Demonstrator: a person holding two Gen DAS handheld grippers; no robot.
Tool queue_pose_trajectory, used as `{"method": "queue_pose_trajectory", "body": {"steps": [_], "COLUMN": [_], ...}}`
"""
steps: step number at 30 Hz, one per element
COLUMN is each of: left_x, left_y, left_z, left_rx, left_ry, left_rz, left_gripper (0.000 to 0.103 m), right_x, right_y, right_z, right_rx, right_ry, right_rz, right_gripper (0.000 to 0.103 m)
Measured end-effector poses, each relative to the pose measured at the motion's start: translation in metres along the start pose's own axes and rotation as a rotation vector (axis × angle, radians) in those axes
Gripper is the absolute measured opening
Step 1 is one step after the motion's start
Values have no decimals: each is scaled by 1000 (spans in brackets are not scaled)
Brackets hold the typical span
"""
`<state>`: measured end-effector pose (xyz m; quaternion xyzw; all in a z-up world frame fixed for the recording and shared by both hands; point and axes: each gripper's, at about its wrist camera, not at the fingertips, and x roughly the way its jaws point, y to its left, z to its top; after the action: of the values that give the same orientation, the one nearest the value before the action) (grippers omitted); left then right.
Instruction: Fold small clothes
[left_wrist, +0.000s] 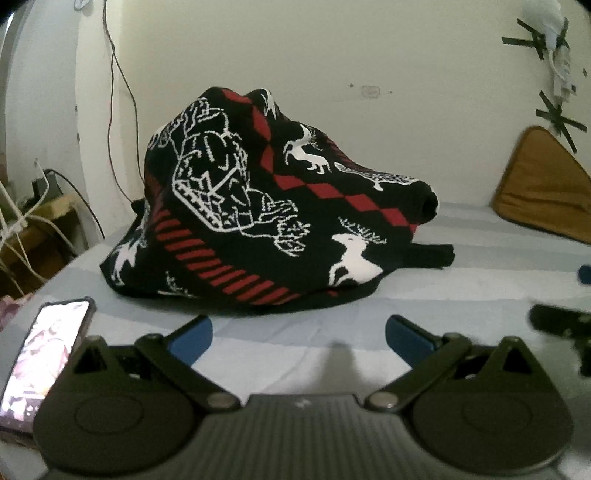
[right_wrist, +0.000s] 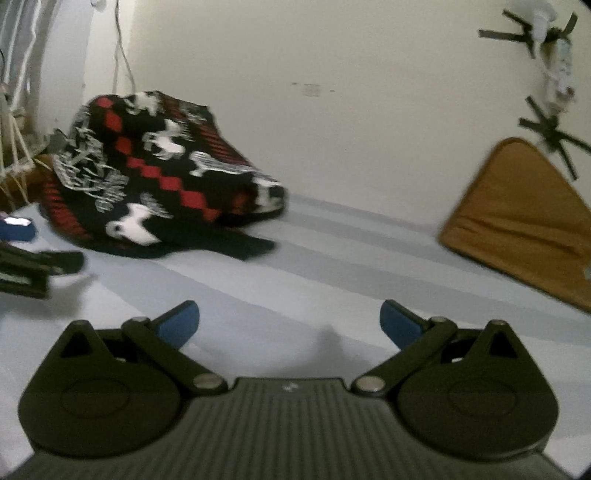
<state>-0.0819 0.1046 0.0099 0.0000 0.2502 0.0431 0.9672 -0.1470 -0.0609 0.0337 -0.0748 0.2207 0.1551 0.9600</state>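
The sweater (left_wrist: 266, 206), a black knit with red diamonds and white deer, sits in a crumpled heap on the bed (left_wrist: 461, 295), toward the far left side and close to the wall (left_wrist: 332, 55). Nothing about it is flat: it stands up in a mound, with one cuff (left_wrist: 430, 203) poking out to the right and a dark strip of fabric trailing on the striped sheet below it.

The left gripper (left_wrist: 299, 334) hovers just in front of the heap, its blue pads spread wide apart and holding nothing. The right gripper (right_wrist: 290, 321) is further right, over bare sheet, well apart from the sweater, and is likewise spread and empty. Its view is smeared, so it seems to be in motion.

By my reading, folding has not begun; this is the approach before the first grasp. The next move calls for getting the garment spread out: each gripper would need to find a separate edge, such as the hem or a shoulder, pinch only one layer, and pull the heap apart and flat toward the open middle of the bed. The right side has plenty of room for that.

A phone (left_wrist: 44, 362) lies on the near left, right beside the left gripper, and a brown cushion (right_wrist: 517, 221) leans at the far right; both are worth avoiding when the cloth is dragged.
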Motion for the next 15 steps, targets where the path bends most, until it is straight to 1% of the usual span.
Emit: {"method": "queue_pose_trajectory", "body": {"steps": [3,5,7,10,13,15], "left_x": [2,-1,3,7,5,4], "left_y": [-7,-13,-17,-24,-23,-21], "left_z": [7,9,12,12,12,11], "left_rx": [-11,-25,-34,-11,-16,-23], "left_ry": [-24,-52,-68,-59,-73,-74], "left_rz": [-9,-16,-20,-17,-12,-15], "left_gripper": [103,103,103,103,103,103], "right_x": [7,8,12,10,9,7], "right_y": [17,16,13,6,-2,-6], "right_z": [1,-3,-6,-9,-11,-12], "right_rx": [35,55,74,120,180,188], "right_ry": [-10,-14,3,4,5,3], "right_rz": [19,27,30,38,39,52], "right_gripper": [103,103,103,103,103,103]}}
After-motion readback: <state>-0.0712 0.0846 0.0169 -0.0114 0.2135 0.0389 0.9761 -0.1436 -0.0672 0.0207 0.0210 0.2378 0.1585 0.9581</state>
